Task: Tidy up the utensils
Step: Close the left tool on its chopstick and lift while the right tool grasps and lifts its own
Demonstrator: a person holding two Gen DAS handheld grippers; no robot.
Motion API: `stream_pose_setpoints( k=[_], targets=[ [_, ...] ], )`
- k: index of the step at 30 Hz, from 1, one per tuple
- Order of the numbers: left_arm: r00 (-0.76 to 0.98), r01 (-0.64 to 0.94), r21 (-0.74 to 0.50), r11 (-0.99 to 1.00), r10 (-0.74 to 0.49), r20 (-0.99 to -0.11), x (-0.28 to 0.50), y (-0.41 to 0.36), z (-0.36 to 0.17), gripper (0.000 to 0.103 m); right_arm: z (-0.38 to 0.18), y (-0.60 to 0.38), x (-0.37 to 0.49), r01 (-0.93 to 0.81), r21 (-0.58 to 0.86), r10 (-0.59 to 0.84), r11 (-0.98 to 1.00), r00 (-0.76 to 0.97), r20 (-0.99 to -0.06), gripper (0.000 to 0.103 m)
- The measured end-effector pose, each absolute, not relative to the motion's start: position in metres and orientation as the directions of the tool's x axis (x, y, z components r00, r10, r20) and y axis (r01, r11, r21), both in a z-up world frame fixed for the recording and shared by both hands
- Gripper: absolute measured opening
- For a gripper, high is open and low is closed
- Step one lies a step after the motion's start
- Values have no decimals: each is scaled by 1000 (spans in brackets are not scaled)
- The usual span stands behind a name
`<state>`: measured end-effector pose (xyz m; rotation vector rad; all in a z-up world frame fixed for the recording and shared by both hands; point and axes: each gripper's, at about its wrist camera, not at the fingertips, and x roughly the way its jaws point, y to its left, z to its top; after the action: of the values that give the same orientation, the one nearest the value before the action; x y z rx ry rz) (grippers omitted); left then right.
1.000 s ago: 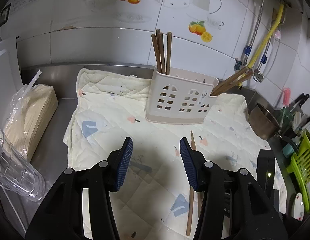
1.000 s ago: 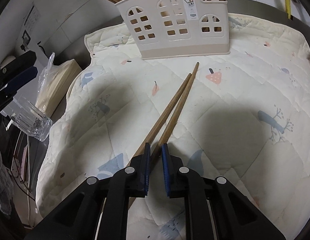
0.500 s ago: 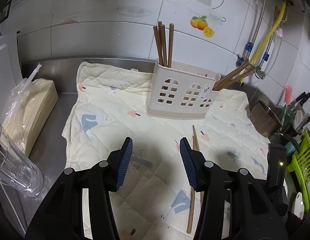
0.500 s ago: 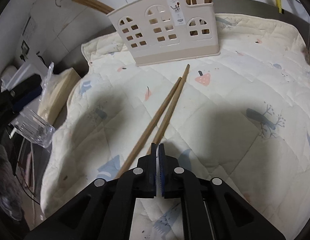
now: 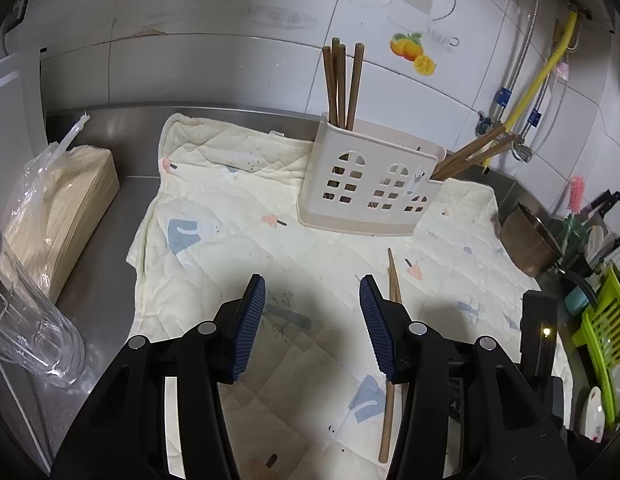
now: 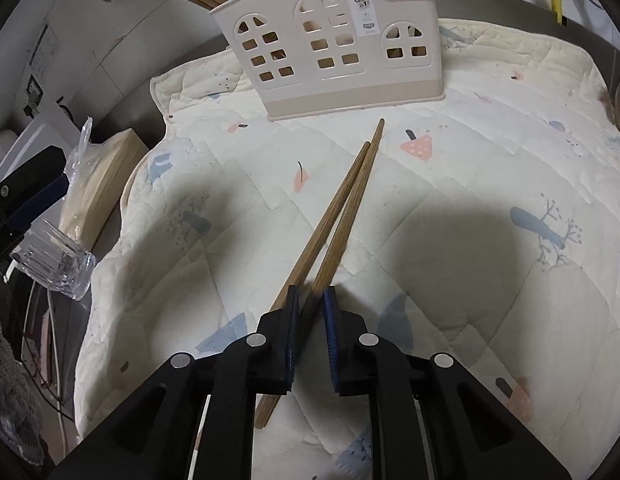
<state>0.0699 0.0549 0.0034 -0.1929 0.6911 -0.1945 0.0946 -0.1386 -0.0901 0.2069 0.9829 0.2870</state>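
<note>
Our right gripper [image 6: 312, 300] pinches one chopstick [image 6: 342, 220] of the pair on the quilted mat [image 6: 470, 152], ready for the holder [image 6: 330, 48]; our left gripper [image 5: 312, 300] hovers spread, empty.

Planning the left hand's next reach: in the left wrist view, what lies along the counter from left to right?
Clear plastic cup → bagged stack of paper → quilted cloth → utensil holder → metal pot → green rack.
</note>
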Motion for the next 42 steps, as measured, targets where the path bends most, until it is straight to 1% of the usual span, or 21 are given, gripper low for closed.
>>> stream_pose_setpoints(
  k=[6,11,19,24,25,27,29,30,32,34,39,42],
  targets=[
    [744,124,-231,965,-245,-622,67,49,0,50,-89,-148,91,-153,306,339,940,528,-779,11],
    [719,143,-231,962,-261,-644,64,38,-11,49,-84,-164,81,-176,242,300,954,555,-776,9],
    [642,186,-240,953,-303,-704,55,9,-46,49,-86,-190,65,-216,133,238,967,594,-768,7],
    [592,208,-257,944,-331,-735,50,-8,-68,48,-88,-198,62,-228,110,229,967,602,-765,7],
    [585,214,-254,943,-332,-740,49,-13,-72,47,-88,-201,62,-227,119,235,967,601,-764,8],
    [571,221,-267,938,-346,-744,48,-18,-78,41,-88,-202,61,-231,125,242,965,598,-764,9],
    [562,229,-267,936,-352,-748,47,-23,-82,33,-88,-204,59,-231,129,246,964,600,-761,10],
    [560,233,-254,939,-343,-754,47,-28,-85,31,-88,-204,58,-232,131,248,964,600,-761,10],
    [554,239,-249,939,-342,-759,47,-31,-88,25,-88,-206,55,-236,135,253,962,599,-760,10],
    [547,241,-245,939,-340,-765,48,-36,-91,22,-89,-208,53,-239,134,254,962,599,-759,10],
    [551,237,-216,947,-314,-773,50,-41,-95,19,-90,-211,49,-247,141,265,959,596,-758,10],
    [561,234,-183,955,-286,-777,50,-44,-95,14,-92,-212,48,-249,145,269,958,595,-758,10]
  ],
)
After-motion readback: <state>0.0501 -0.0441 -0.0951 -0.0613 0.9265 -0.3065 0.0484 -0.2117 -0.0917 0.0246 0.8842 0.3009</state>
